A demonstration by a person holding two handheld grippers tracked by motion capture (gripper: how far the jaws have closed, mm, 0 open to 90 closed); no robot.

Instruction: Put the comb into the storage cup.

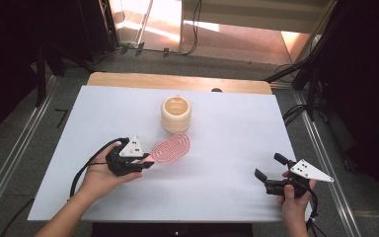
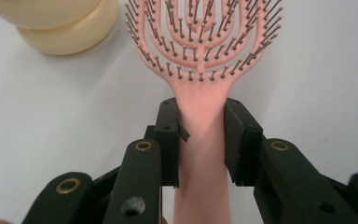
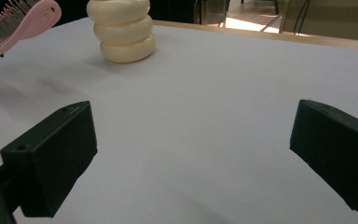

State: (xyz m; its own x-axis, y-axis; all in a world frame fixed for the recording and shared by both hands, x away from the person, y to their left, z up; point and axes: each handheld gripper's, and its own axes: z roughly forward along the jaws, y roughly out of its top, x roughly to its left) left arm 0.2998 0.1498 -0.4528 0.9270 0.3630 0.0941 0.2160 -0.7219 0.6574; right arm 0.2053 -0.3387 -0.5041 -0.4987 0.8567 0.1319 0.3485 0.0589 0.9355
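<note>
No readable text, label or number anywhere.

Middle: a cream holder (image 1: pixel 176 114) stands on the surface (image 1: pixel 227 148), the one upright obstacle.
Brush: the pink brush (image 1: pixel 171 147), clamped in the left claw (image 1: pixel 148 162), reaches up to just beside the holder's base, closing the gap there.
Right half: bare surface between the holder and the right claw (image 1: pixel 268 169); wide passage.
Ahead of right claw: open white surface between its spread jaws.
Far edge: free strip behind the holder.
</note>
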